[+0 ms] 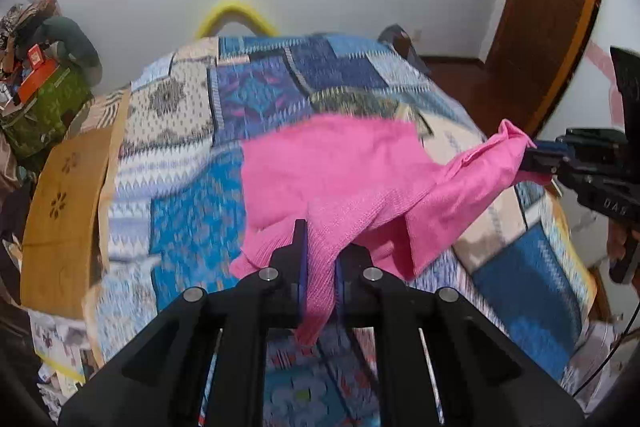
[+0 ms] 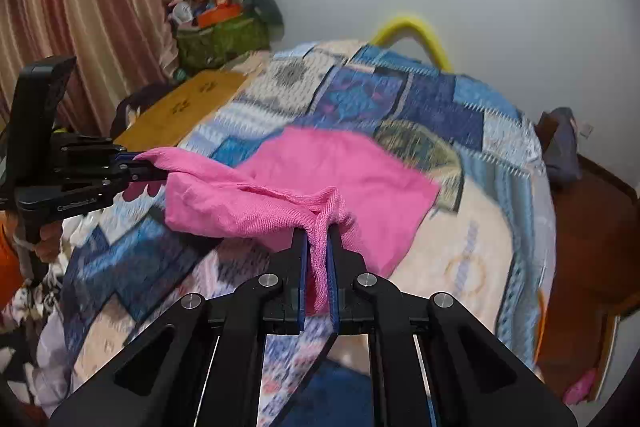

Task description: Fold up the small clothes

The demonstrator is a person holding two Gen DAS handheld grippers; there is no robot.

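Left wrist view: black two-finger left gripper [image 1: 320, 247] is clamped narrowly on a bunched corner of the pink knit cloth garment [image 1: 332, 167]; a tail of fabric hangs down between the fingers. Black right gripper [image 1: 534, 157] enters from the right edge, pinching another corner of the garment.

Right wrist view: right gripper [image 2: 319, 243] is closed on a twisted fold of the garment [image 2: 340, 171]; left gripper [image 2: 138, 167] grips the far left corner. Near edge is lifted between both grippers; the rest lies on the blue patchwork-patterned bedspread [image 2: 440, 107]. Background is motion-blurred.
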